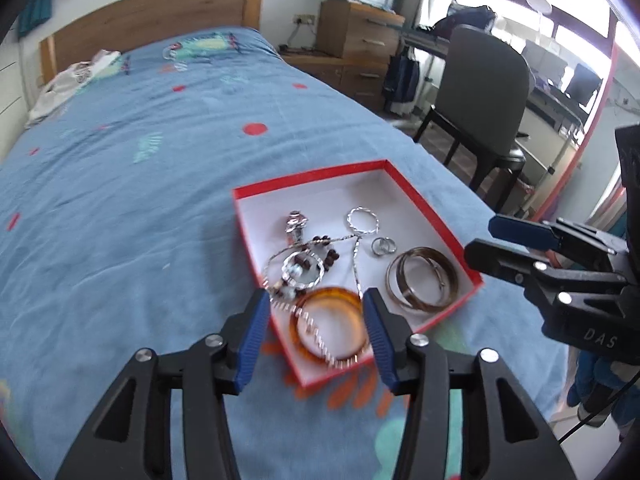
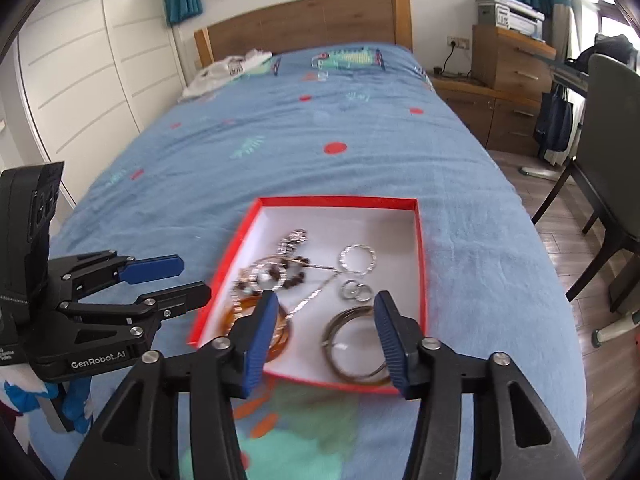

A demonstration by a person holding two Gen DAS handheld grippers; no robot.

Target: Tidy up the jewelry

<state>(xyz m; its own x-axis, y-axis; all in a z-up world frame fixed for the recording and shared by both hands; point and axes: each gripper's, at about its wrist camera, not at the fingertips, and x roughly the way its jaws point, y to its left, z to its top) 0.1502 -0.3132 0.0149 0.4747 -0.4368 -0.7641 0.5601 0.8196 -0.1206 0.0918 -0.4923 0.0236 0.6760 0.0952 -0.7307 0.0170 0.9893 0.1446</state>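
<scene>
Up on the blue bedspread (image 1: 120, 184) by a grey chair (image 1: 484, 92), the red jewelry box (image 1: 432, 208) lies beneath the spread, empty left tongs (image 1: 316, 312); rightward, the box (image 2: 420, 240) sits under the equally parted, empty right tongs (image 2: 326, 316).

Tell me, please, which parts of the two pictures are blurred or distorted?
Left wrist view: amber bangle and near bedspread smeared; fisheye bends the room edges. Right wrist view: beaded jewelry blurred, headboard sharper.
</scene>
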